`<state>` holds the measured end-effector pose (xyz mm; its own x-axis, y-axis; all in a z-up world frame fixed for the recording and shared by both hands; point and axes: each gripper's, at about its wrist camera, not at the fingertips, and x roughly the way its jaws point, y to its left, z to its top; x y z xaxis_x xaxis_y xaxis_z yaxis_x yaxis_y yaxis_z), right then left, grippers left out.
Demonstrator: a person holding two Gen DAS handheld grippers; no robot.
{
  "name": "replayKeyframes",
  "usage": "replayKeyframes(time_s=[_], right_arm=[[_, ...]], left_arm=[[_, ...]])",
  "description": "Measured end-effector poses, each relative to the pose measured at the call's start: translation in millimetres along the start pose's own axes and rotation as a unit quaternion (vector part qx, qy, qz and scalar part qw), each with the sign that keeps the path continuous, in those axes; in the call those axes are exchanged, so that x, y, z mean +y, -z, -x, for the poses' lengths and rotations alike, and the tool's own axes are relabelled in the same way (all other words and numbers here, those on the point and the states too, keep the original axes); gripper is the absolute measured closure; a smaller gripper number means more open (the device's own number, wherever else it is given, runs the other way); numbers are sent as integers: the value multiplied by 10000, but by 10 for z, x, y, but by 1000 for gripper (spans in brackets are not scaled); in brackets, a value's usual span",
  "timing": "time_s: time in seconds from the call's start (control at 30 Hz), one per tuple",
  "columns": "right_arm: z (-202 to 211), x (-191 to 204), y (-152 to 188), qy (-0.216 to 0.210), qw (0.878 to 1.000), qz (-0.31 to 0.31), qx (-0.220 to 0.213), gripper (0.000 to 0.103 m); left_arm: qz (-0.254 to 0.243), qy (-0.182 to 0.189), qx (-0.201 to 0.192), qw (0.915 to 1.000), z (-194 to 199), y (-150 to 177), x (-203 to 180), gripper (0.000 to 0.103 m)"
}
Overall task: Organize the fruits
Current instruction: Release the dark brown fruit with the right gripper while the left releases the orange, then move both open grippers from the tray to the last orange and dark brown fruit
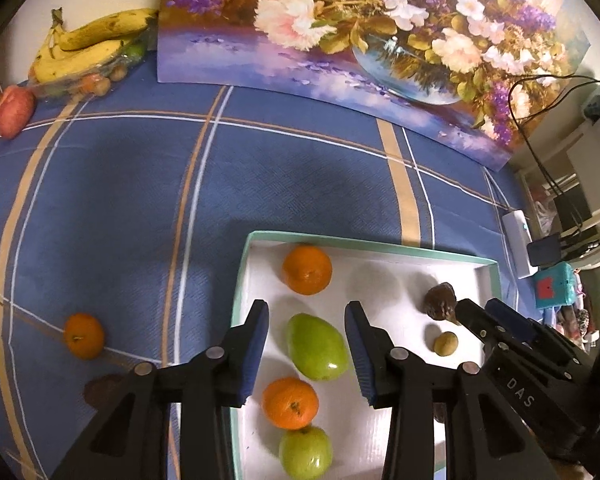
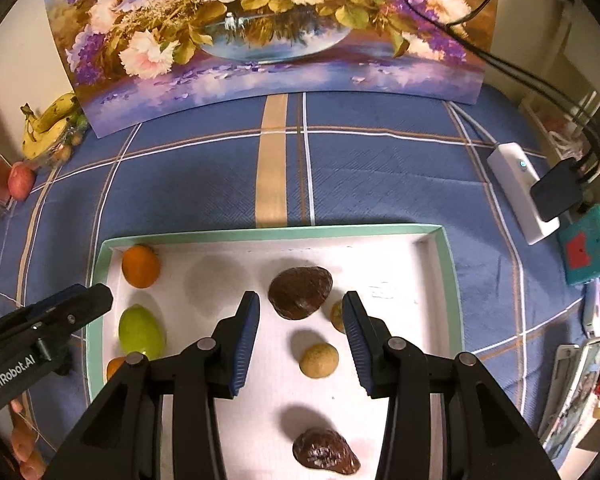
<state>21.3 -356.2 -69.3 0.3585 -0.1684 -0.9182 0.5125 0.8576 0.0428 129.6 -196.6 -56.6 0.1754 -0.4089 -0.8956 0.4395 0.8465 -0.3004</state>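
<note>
Three oranges [image 1: 307,269], two avocados [image 2: 300,293]

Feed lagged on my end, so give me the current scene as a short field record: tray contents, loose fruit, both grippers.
tray: white tray with teal rim on blue plaid tablecloth
left column: orange, green mango, second orange, green apple
right side: dark avocado, tan round fruit, second dark avocado
outside tray: loose orange, bananas, red apple
left gripper: open above mango, holding nothing
right gripper: open, holding nothing
</note>
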Motion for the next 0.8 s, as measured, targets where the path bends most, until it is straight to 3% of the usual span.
replayKeyframes(time_s=[0.07,0.13,0.2,0.27,0.47,0.57,0.63,0.8], right_arm=[[44,7,5,44,10000,4,-8,59],[94,9,18,129,9999,-3,-4,59],[132,13,21,199,9998,-21,-2,50],[180,22,23,285,9996,-14,-43,30],[316,56,75,400,9990,-80,-186,20],[387,82,113,355,9988,-193,-288,18],[413,124,138,275,9989,-227,-309,7],[446,289,242,227,9992,-164,-268,7]], left_arm=[[20,-81,-21,10000,66,11,33,56],[47,-191,-49,9998,124,20,71,43],[38,-329,-53,9994,169,36,116,30],[67,-472,-56,9988,201,64,191,21],[305,-744,-197,9966,332,150,471,2],[402,-826,-333,9952,424,219,607,0],[397,-919,-400,9942,473,282,682,0],[438,-1188,-518,9906,577,427,899,0]])
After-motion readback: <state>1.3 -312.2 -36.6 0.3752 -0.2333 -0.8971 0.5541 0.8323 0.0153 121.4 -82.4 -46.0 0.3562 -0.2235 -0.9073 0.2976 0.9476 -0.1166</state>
